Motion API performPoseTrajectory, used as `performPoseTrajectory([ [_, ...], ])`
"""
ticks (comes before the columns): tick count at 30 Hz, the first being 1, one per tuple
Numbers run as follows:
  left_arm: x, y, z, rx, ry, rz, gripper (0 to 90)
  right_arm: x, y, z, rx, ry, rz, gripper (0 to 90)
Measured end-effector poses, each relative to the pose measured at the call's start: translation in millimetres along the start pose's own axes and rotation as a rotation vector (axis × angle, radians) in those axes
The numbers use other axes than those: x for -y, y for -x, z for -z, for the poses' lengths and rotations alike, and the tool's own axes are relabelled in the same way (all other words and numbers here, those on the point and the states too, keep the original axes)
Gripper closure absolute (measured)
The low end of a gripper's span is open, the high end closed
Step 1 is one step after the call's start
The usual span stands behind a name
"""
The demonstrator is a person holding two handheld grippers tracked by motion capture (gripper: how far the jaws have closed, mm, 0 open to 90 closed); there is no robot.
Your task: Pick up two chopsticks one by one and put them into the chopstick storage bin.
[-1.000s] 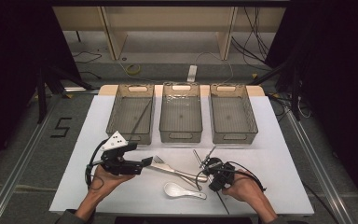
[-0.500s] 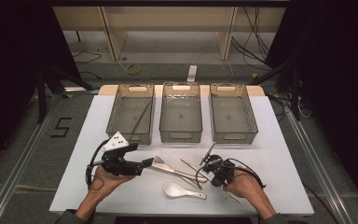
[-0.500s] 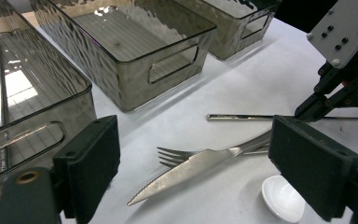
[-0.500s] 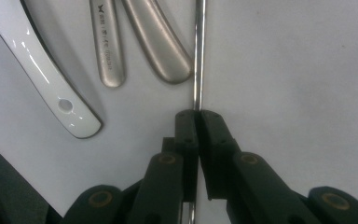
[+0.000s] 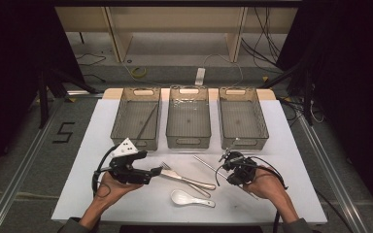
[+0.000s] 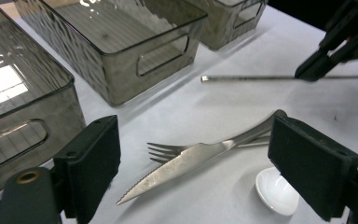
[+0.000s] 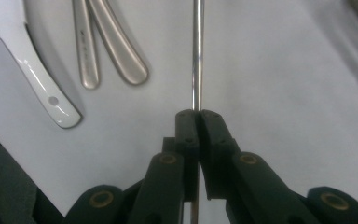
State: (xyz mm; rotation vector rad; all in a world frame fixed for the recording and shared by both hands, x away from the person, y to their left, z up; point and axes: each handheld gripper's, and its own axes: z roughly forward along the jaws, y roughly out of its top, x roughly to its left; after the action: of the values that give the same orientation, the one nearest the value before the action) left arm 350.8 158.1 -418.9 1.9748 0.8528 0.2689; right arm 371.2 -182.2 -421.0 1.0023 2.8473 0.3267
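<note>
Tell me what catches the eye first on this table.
Three clear bins stand in a row at the far side. Nearer, a knife lies across a fork beside a white spoon. The right gripper is clamped on a thin metal rod; the left gripper stands open.

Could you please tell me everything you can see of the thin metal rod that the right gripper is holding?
The metal rod is a thin, straight, shiny silver stick, perhaps a steel chopstick or straw; its free end looks blunt. The right gripper is shut on it, the rod pinched between the two black pads and running straight out ahead of the jaws. In the high view it angles up and to the left from the gripper over the white table, in front of the three grey bins and apart from the other cutlery.
</note>
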Motion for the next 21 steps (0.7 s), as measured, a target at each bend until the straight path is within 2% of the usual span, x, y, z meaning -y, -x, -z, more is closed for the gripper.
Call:
performPoseTrajectory([
  [6, -1.9, 4.3, -10.8, 0.027, -0.044, -0.046, 16.4, -1.4, -4.0, 18.7, -0.010, 0.054, 0.036, 87.1],
  [8, -3.7, 5.4, -17.8, 0.040, -0.064, -0.055, 16.4, -3.7, -8.9, 22.1, -0.004, 0.059, 0.071, 87.1],
  [13, -6.7, 11.9, -27.7, 0.065, -0.096, -0.127, 16.5, -12.4, -28.6, 25.6, -0.021, 0.061, 0.167, 87.0],
  [15, -7.2, 14.0, -29.3, 0.081, -0.107, -0.143, 16.9, -15.8, -36.1, 26.2, -0.029, 0.064, 0.210, 87.1],
  [20, -7.2, 19.3, -33.8, 0.108, -0.167, -0.185, 18.0, -20.9, -52.9, 27.3, -0.041, 0.061, 0.271, 87.0],
  [21, -6.8, 22.1, -34.9, 0.107, -0.190, -0.218, 18.5, -21.4, -54.5, 27.5, -0.041, 0.060, 0.281, 87.0],
])
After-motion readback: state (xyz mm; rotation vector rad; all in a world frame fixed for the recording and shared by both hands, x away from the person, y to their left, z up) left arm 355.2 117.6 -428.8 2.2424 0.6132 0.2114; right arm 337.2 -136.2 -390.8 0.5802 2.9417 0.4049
